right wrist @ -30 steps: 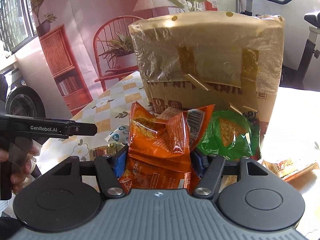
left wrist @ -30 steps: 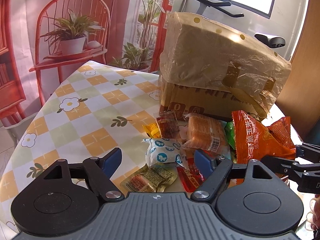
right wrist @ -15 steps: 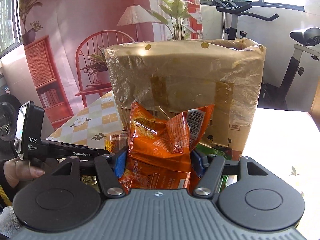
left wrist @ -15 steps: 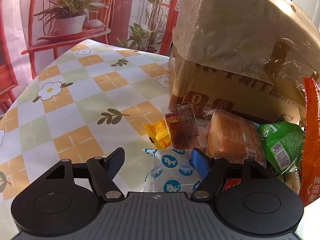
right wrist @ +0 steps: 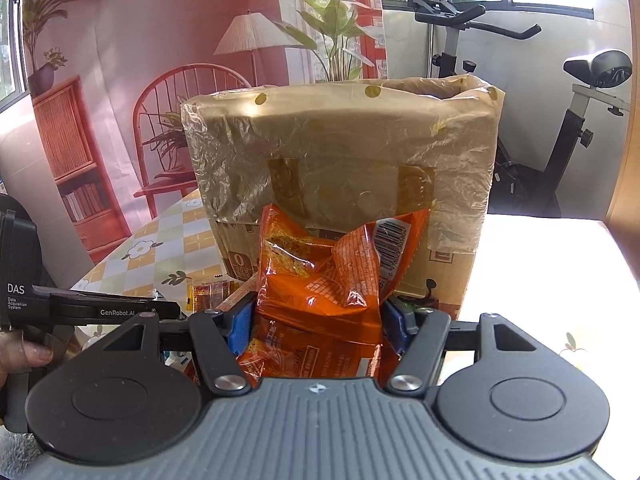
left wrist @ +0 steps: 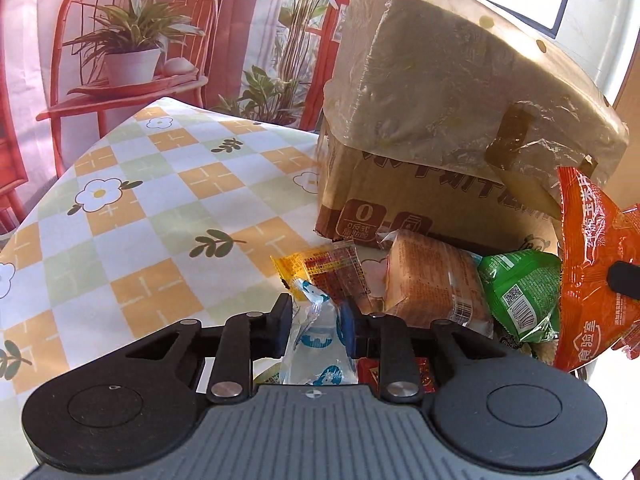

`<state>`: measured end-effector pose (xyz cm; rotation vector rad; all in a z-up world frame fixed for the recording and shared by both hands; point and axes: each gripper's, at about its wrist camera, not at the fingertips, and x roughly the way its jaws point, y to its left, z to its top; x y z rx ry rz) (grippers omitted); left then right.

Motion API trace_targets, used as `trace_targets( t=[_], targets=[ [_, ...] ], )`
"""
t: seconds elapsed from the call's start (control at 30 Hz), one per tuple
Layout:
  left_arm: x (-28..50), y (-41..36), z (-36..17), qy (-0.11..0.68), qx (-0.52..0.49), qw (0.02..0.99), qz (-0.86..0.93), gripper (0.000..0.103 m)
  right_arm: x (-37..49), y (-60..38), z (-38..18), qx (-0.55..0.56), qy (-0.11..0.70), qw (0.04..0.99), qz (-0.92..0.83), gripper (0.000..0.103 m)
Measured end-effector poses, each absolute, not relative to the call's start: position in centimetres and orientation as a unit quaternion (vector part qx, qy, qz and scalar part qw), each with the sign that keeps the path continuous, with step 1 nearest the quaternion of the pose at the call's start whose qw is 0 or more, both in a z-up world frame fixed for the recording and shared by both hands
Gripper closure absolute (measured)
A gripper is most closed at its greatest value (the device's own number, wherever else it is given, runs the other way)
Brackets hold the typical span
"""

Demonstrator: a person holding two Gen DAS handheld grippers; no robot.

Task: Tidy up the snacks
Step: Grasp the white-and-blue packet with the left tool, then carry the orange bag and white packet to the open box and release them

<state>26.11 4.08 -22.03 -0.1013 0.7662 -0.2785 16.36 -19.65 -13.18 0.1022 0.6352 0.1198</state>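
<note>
Left tongs [left wrist: 313,322] clamped on white-blue packet [left wrist: 316,344], right tongs [right wrist: 318,322] clamped on orange bag [right wrist: 320,280], big box [right wrist: 340,168] right behind, green bag [left wrist: 520,292] beside.

orange snack bag [right wrist: 320,280], checked floral tablecloth [left wrist: 152,216]

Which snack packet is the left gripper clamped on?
The white packet with blue circles, pinched in the left gripper; the others lie free.
</note>
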Motion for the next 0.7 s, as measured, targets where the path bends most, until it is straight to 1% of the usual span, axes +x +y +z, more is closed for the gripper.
trace_targets(
  t=[0.1, 0.33, 0.7],
  targets=[
    [25.3, 4.3, -21.0, 0.362, -0.042, 0.921, -0.137, 0.079, 16.3, -19.7, -13.0, 0.053, 0.31, 0.948, 0.058, 0.038],
    [23.0, 4.8, -19.1, 0.327, -0.024, 0.934, -0.14, 0.079, 15.4, -19.6, -12.6, 0.053, 0.3, 0.95, 0.063, 0.038],
    [21.2, 5.3, -16.3, 0.283, -0.023, 0.948, -0.146, 0.079, 15.1, -19.6, -11.8, 0.055, 0.287, 0.954, 0.071, 0.038]
  ],
)
